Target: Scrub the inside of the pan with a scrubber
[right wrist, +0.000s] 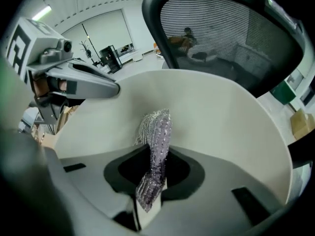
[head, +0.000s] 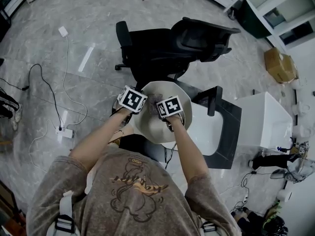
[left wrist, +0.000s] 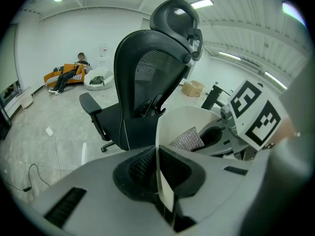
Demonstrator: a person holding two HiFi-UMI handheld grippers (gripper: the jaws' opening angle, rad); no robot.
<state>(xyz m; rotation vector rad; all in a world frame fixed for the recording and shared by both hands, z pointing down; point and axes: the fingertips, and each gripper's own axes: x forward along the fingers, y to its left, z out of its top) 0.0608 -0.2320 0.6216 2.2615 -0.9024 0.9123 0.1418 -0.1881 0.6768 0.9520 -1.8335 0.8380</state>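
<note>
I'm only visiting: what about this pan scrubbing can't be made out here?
- Head view: the marker cubes cover the jaws and much of the pan's inside.
- Right gripper view: the right gripper, shut on the scrubber, hides the pan's floor; whether the scrubber presses the wall is unclear.
- Left gripper view: the left gripper, shut on the pan's rim, blocks everything below; the person on the sofa is too small.
</note>
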